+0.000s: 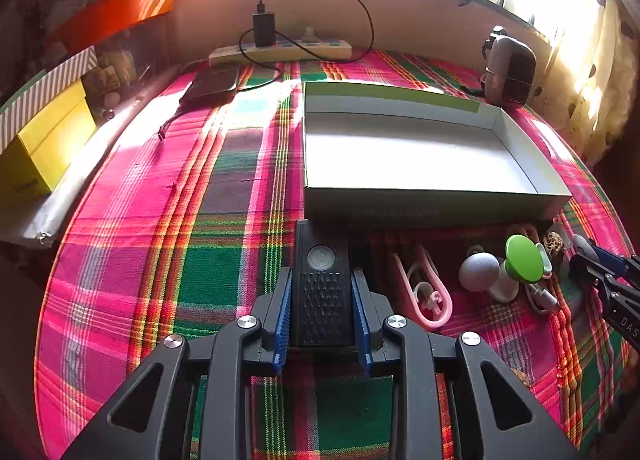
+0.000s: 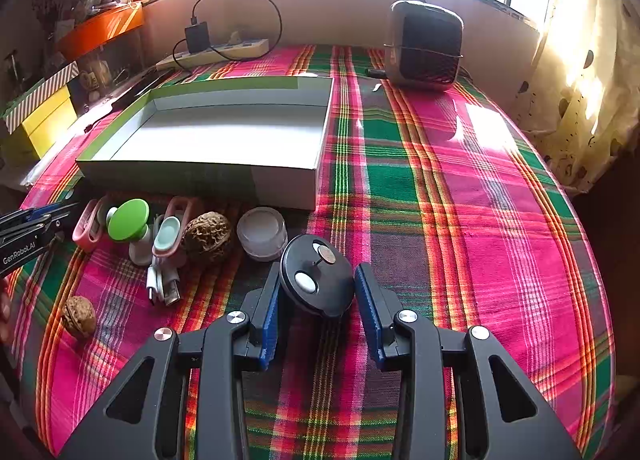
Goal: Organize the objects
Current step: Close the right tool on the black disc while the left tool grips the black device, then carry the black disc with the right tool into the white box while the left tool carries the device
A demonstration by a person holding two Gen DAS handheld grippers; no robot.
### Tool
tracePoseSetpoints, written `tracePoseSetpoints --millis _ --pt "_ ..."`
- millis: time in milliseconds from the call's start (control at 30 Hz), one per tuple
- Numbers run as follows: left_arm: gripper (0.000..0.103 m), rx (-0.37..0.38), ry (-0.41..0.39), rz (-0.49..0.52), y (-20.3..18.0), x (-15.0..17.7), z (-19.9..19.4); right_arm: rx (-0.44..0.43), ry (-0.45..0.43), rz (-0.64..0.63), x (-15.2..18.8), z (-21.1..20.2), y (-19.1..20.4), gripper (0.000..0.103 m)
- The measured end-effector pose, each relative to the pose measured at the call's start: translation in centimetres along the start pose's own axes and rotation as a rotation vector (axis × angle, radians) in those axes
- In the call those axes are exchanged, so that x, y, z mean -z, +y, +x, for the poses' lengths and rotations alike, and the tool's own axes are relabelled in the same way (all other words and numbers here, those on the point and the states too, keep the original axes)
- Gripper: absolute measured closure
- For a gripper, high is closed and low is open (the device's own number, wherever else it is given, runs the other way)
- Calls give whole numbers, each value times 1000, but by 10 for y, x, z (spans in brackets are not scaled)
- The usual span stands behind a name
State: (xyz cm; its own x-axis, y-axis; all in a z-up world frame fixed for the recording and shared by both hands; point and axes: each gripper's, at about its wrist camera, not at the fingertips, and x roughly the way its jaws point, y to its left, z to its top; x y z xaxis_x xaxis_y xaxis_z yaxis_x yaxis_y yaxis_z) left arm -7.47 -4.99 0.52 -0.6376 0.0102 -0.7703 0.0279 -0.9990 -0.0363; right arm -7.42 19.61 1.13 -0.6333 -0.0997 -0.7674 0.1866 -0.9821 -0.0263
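In the left wrist view my left gripper [image 1: 322, 274] is shut on a black rectangular device [image 1: 320, 244] with a round button, both blue pads pressing its sides just in front of the open white box [image 1: 400, 204]. In the right wrist view my right gripper [image 2: 318, 270] is shut on a black round device [image 2: 316, 288] with a white button. Both devices rest on the plaid cloth. Between the grippers lie a green-capped piece [image 2: 128, 220], pink clips [image 2: 88, 226], a walnut [image 2: 206, 234], a clear jar [image 2: 262, 232] and a white cable [image 2: 162, 284].
A second walnut [image 2: 79, 316] lies near the cloth's front left. At the back stand a power strip [image 1: 280, 50] with a plugged charger, a dark phone [image 1: 212, 86] and a small heater [image 2: 426, 46]. A yellow box [image 1: 48, 148] sits off the left edge.
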Motion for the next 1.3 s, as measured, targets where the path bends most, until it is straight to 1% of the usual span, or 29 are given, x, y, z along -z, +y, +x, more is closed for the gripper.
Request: tracePoseSetpoints --millis 333,533,700,833,1000,1100,1300 --pt "78 -1 -10 5 2 0 -8 -9 -9 -6 -1 -5 2 66" --pt "78 30 -26 -8 5 -8 -22 -11 -35 -7 -7 -15 2 66" --pt "78 36 -47 17 2 -16 -33 -17 -58 -16 -16 -23 5 67" --pt "78 42 -54 23 0 -25 -35 -26 -76 -22 -27 -27 6 66" --pt "78 75 -48 30 -4 -41 -30 -38 -100 -50 -45 -29 11 66" --pt "78 78 -43 43 -8 -51 -22 -55 -100 -56 -60 -23 13 66" --pt "78 102 -36 48 -13 -71 -7 -64 -97 -68 -85 -6 19 66"
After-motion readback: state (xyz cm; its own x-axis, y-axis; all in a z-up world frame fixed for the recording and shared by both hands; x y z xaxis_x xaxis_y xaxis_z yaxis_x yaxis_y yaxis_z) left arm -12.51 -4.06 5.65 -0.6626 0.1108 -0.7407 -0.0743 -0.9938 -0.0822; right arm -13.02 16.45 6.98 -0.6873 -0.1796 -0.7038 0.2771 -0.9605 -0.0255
